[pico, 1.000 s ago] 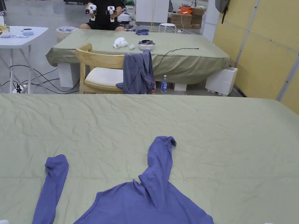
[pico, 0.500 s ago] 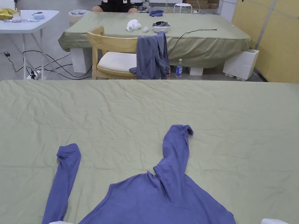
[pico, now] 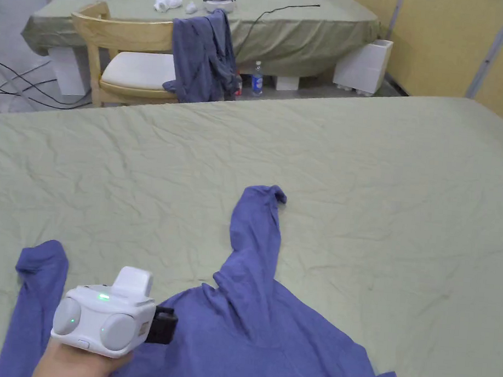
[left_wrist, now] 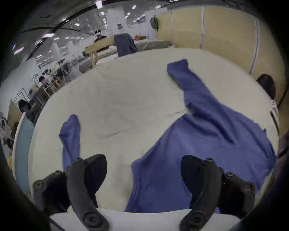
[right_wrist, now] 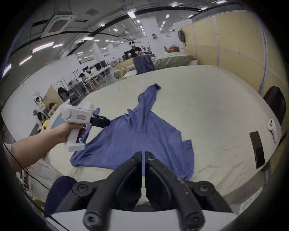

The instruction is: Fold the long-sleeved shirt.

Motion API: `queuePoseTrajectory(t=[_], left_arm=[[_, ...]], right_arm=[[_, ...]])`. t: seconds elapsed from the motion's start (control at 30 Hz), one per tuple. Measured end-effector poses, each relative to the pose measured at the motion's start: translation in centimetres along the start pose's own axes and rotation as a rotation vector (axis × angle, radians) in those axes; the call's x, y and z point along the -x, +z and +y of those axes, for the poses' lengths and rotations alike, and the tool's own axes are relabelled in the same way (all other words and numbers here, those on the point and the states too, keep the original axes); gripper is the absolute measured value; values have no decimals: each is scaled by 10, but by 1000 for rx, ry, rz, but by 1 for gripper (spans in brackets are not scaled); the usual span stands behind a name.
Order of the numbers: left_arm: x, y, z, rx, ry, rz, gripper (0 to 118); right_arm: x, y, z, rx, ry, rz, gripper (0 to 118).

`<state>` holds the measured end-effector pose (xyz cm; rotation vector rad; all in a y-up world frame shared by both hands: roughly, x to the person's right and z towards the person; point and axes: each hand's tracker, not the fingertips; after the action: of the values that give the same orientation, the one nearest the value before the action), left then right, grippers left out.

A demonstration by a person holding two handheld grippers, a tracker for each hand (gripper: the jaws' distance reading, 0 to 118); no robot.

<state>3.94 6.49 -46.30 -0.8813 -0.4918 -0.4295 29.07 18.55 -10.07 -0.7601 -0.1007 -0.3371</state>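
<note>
Over the near edge of the bench (pico: 138, 149), the left tongs (left_wrist: 143, 168) hang with their jaws spread wide, holding nothing; in the left gripper view one jaw sits above bare green cover and the other above blue cloth. From the head view the left tongs (pico: 162, 326) are at about 7 o'clock, a hand (pico: 72, 366) gripping the white housing, the black jaw tips pointing toward 3 o'clock over the shirt's shoulder. The right tongs (right_wrist: 143, 157) have their jaws drawn almost together with a thin slit between them and nothing clamped, poised above the shirt's near hem. The long-sleeved shirt (pico: 264, 347) is blue and lies flat on the bench toward 6 o'clock, one sleeve (pico: 254, 236) stretched toward 12 o'clock, the other sleeve (pico: 31, 299) lying apart at 8 o'clock. Beyond the bench, at 11 o'clock, a wooden chair (pico: 122, 54) stands with a grey-blue garment (pico: 201, 55) draped over its back. A second covered table (pico: 281, 29) lies behind it at 12 o'clock.
</note>
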Motion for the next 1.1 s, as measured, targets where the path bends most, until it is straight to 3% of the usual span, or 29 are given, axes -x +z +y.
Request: queuePoseTrajectory(t=[0.07, 0.17, 0.2, 0.27, 0.37, 0.47, 0.5, 0.53, 0.57, 0.6, 0.7, 0.73, 0.77, 0.83, 0.97, 1.03, 1.1], left_arm=[[-6, -16, -3, 6, -30, -22, 70], [-14, -20, -7, -10, -109, -31, 59], [-12, -17, -6, -15, -99, -50, 49], [-6, -8, -5, -19, -56, -146, 12], [-3, 4, -9, -20, -51, -151, 7], [6, 29, -7, -67, 70, -222, 7], [9, 42, -6, -92, 117, -256, 7], [13, 57, -6, -122, 147, -279, 7], [14, 68, -6, -143, 167, -295, 7], [16, 81, -6, -163, 179, -306, 7], [23, 112, -8, -205, 184, -315, 7], [25, 121, -10, -214, 193, -319, 7], [26, 127, -11, -213, 205, -331, 7], [23, 145, -14, -217, 217, -341, 7], [25, 162, -18, -217, 264, -345, 7], [23, 172, -23, -224, 282, -354, 7], [21, 181, -28, -240, 288, -347, 7]], right_arm=[[-14, -8, -3, 58, -36, -36, 7], [-34, -17, -3, 95, -78, -77, 3], [-39, -19, -1, 90, -81, -90, 3], [-47, -26, 2, 94, -89, -121, 3], [-57, -39, 7, 110, -91, -168, 3], [-69, -58, 15, 137, -97, -200, 4], [-73, -66, 18, 144, -91, -207, 12], [-78, -76, 22, 151, -89, -214, 37], [-83, -85, 25, 161, -89, -219, 89], [-90, -99, 28, 187, -90, -224, 118], [-107, -135, 31, 273, -67, -250, 117], [-111, -149, 34, 297, -57, -232, 107], [-113, -158, 35, 326, -15, -279, 97], [-113, -170, 33, 381, 18, -366, 96], [-100, -177, 30, 413, 71, -381, 83], [-90, -171, 33, 416, 76, -341, 61], [-80, -168, 32, 423, 107, -301, 12]])
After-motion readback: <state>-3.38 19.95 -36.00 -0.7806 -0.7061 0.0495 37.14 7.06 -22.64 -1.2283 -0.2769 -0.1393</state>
